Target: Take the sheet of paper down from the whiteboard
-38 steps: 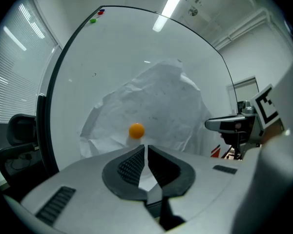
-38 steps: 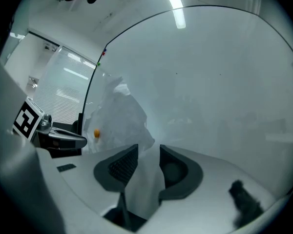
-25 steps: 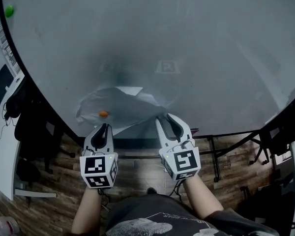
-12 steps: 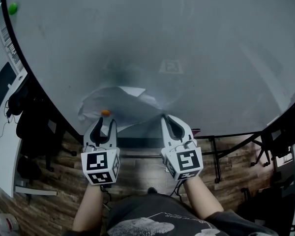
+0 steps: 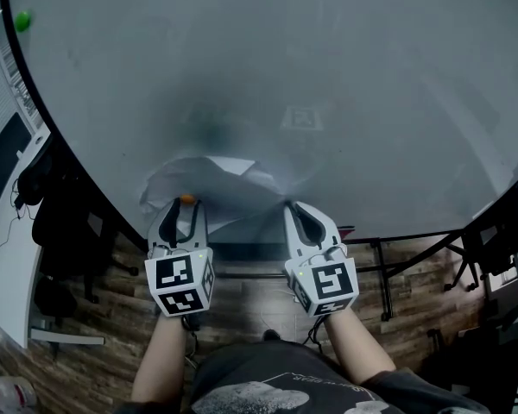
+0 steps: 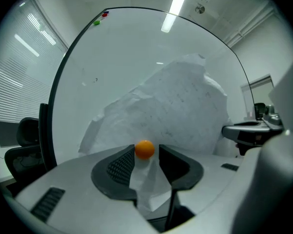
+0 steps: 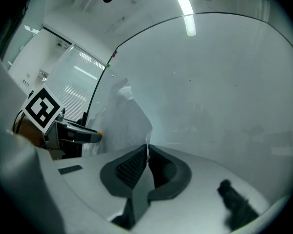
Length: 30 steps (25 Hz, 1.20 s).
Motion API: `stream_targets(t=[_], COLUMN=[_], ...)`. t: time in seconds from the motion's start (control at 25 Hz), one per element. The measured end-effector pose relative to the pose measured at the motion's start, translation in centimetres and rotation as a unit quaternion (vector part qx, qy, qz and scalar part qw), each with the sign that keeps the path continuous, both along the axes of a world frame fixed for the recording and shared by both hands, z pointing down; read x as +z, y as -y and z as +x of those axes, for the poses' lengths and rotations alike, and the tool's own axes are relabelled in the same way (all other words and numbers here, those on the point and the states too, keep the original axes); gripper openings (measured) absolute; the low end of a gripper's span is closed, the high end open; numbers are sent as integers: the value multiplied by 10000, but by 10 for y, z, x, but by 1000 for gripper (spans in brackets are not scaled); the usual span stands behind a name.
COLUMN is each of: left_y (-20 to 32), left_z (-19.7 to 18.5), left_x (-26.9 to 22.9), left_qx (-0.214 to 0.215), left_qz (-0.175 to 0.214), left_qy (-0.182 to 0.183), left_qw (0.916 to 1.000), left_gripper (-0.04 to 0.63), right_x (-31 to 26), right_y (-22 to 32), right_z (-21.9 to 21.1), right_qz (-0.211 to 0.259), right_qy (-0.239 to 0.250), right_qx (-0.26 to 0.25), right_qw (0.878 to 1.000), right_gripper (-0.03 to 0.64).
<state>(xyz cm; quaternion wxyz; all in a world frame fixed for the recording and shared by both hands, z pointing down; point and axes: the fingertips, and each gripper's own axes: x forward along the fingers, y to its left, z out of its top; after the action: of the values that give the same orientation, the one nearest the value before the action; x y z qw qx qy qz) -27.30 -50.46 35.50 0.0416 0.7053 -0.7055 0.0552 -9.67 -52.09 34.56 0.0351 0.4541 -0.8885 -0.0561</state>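
Note:
A crumpled white sheet of paper (image 5: pixel 216 181) hangs low on the whiteboard (image 5: pixel 328 76), with a small orange magnet (image 5: pixel 186 199) on its left part. My left gripper (image 5: pixel 180 207) is open; its jaws have just been opening. In the left gripper view the orange magnet (image 6: pixel 145 149) sits between the jaw tips with small gaps either side, and the paper (image 6: pixel 180 106) lies behind. My right gripper (image 5: pixel 292 207) is shut on the paper's lower right edge (image 7: pixel 147 150), which runs up between the pads.
A green magnet (image 5: pixel 21 20) sticks to the board's top left. A black office chair (image 5: pixel 56 222) stands at the left, beside the board's edge. The board's black stand legs (image 5: pixel 380 266) cross the wooden floor (image 5: pixel 250 300) below the grippers.
The left jaws went from shut at the orange magnet to wide apart, and that gripper rose a little. The right jaws went from open to shut on the paper's edge.

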Motion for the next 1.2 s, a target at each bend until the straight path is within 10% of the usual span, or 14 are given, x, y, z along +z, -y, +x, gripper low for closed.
stream_targets(t=[1.2], left_y=[-43], left_z=[0], left_x=[42], left_qx=[635], left_qz=[-565], left_qy=[-454], left_qw=[9953], left_gripper=[126], right_x=[39], right_y=[-32], right_z=[-22], right_qz=[-725], right_qy=[-410], right_qx=[-19], right_qw=[9965], right_gripper=[21])
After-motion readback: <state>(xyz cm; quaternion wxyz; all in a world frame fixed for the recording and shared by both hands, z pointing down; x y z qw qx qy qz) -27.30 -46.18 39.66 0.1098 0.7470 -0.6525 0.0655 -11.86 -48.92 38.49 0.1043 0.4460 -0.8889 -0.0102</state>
